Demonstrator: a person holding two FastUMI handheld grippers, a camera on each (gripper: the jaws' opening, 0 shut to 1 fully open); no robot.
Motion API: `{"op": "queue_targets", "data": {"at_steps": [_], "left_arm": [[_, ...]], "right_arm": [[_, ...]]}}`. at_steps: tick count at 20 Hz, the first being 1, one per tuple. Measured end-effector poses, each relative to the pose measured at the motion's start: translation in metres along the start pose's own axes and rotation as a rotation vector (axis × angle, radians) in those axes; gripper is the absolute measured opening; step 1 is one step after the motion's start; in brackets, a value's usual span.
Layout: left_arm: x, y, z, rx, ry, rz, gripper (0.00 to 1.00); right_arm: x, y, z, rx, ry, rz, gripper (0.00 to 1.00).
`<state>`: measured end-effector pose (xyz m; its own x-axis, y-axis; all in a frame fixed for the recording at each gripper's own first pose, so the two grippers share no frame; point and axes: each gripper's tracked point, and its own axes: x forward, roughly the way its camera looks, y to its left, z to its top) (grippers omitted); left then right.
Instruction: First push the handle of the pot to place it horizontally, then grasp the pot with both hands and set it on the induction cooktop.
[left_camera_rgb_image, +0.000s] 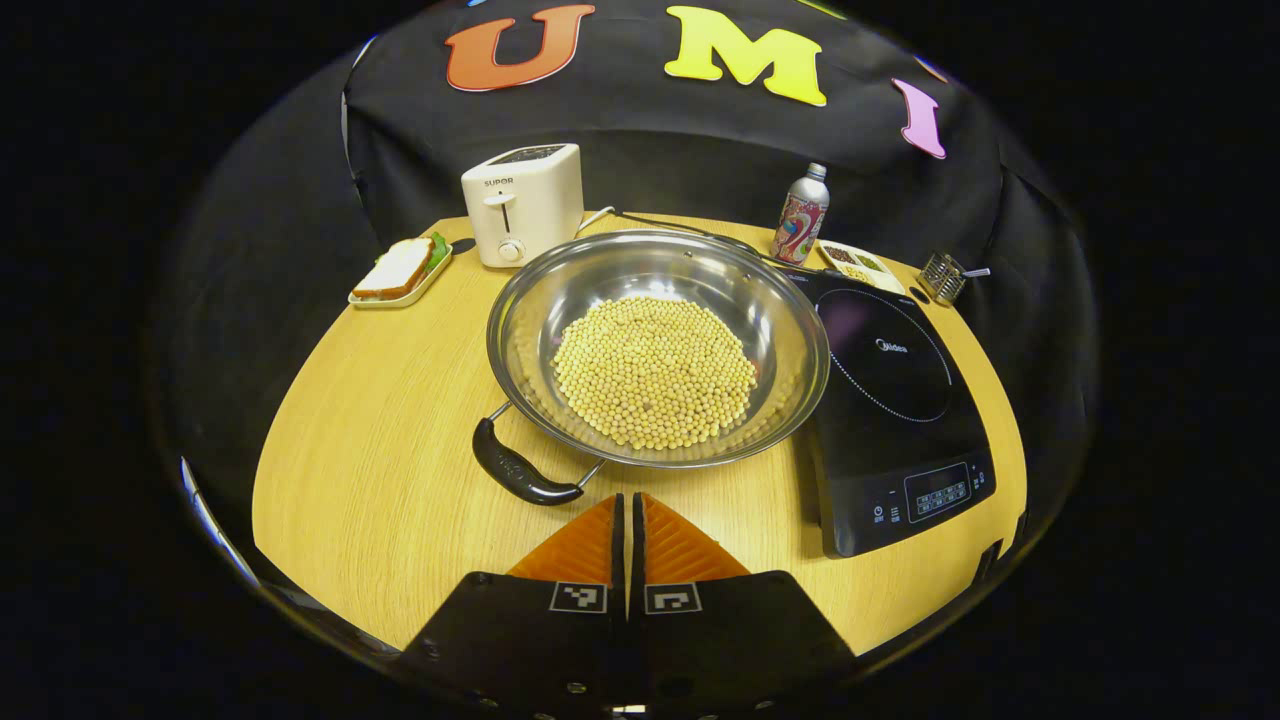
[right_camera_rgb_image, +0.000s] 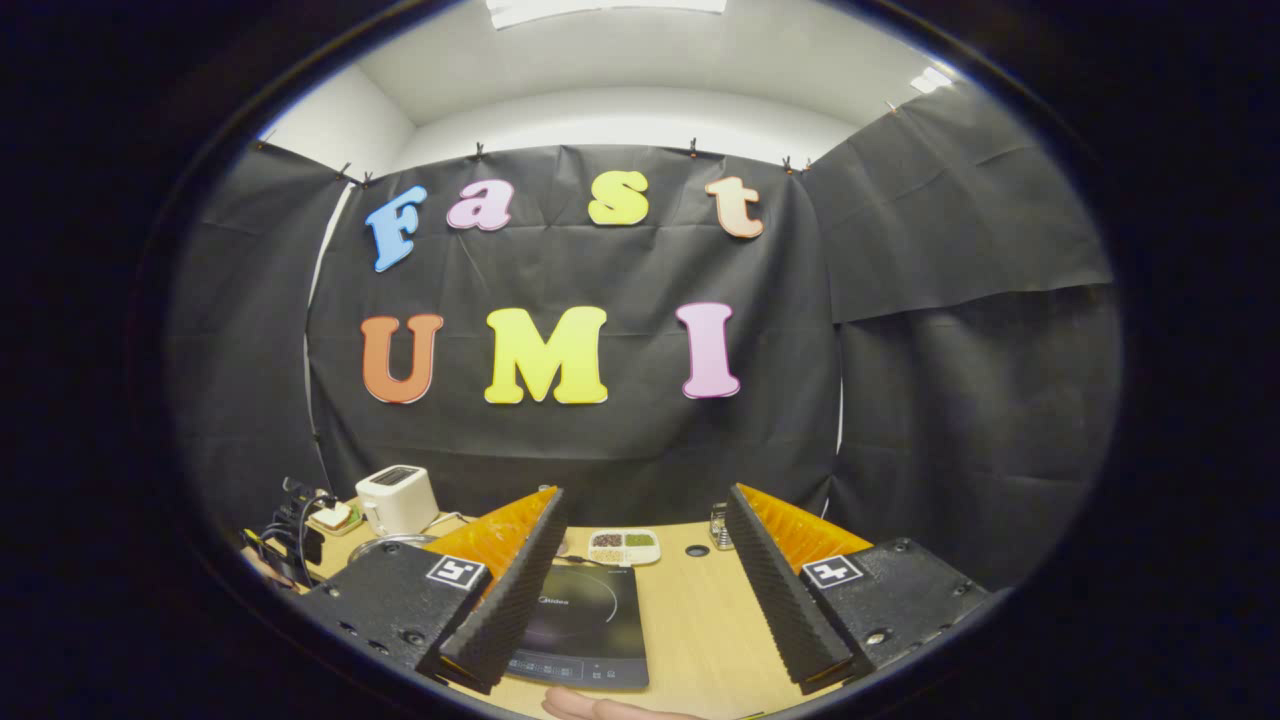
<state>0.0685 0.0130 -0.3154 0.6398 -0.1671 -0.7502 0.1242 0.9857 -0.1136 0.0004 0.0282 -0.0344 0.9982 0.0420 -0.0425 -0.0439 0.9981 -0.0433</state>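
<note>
A white toaster (left_camera_rgb_image: 522, 203) is standing at the far left of the wooden table (left_camera_rgb_image: 370, 480), with a sandwich (left_camera_rgb_image: 398, 268) lying on a small tray (left_camera_rgb_image: 385, 297) just to its left. A printed metal bottle (left_camera_rgb_image: 801, 216) is standing upright at the far right, and a divided snack dish (left_camera_rgb_image: 856, 262) is sitting just beside it on the right. Further right, a small metal holder (left_camera_rgb_image: 941, 276) is resting near the table's edge. A thin cable (left_camera_rgb_image: 660, 224) is running along the far side of the table behind the toaster.
</note>
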Motion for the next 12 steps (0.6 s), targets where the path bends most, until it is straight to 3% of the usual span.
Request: {"op": "queue_targets", "data": {"at_steps": [2, 3, 4, 5, 6, 7, 11, 12], "left_arm": [[0.004, 0.002, -0.002, -0.009, 0.013, 0.008, 0.00], [0.005, 0.005, -0.003, -0.013, 0.020, 0.013, 0.10], [0.006, 0.010, -0.003, -0.012, 0.021, 0.028, 0.10], [0.008, 0.016, -0.002, -0.009, 0.020, 0.043, 0.00], [0.011, 0.016, -0.003, -0.017, 0.025, 0.029, 0.11], [0.010, 0.014, -0.004, -0.031, 0.033, 0.018, 0.00], [0.016, 0.028, -0.004, -0.037, 0.037, 0.057, 0.00], [0.018, 0.029, -0.004, -0.042, 0.040, 0.053, 0.10]], "right_arm": [[0.000, -0.002, 0.000, 0.002, -0.001, 0.000, 0.98], [0.000, -0.001, -0.001, 0.003, 0.000, 0.001, 0.98], [0.000, -0.001, -0.001, 0.005, 0.000, 0.003, 0.98], [0.000, -0.002, -0.001, 0.008, 0.000, 0.005, 0.98], [0.001, -0.004, -0.002, 0.013, 0.003, 0.005, 0.98], [0.001, -0.006, -0.002, 0.017, 0.001, 0.003, 0.98], [0.001, -0.012, -0.003, 0.024, -0.004, -0.010, 0.98], [0.000, -0.012, -0.003, 0.027, -0.003, -0.011, 0.98]]}}
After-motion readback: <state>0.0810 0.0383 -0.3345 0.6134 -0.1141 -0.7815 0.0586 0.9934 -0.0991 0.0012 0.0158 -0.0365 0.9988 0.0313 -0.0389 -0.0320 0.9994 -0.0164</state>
